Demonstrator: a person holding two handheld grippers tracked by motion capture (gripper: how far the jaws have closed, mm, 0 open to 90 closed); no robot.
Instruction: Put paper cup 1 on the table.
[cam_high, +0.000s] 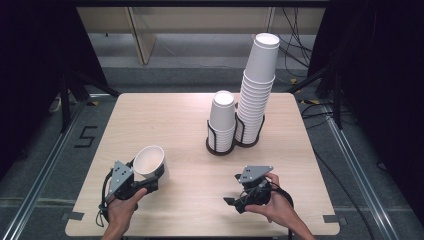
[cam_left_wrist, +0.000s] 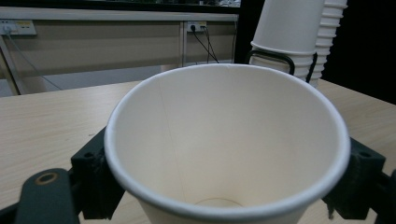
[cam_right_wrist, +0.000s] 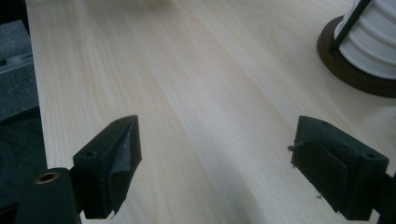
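— Fingers (cam_left_wrist: 95, 179) of the left gripper (cam_high: 145, 180) pinch the paper cup (cam_high: 149, 162) above the worktop (cam_high: 175, 130); right gripper (cam_right_wrist: 217, 168) spread, empty.
— Carrying step, probably. Next: align it over the shorter stack (cam_high: 222, 120).

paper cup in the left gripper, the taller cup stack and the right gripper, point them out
paper cup (cam_high: 148, 160), high view, inner wall below the rim
taller cup stack (cam_high: 256, 95), high view, ribbed middle of the stack
right gripper (cam_right_wrist: 217, 175), right gripper view, midway between its open fingers
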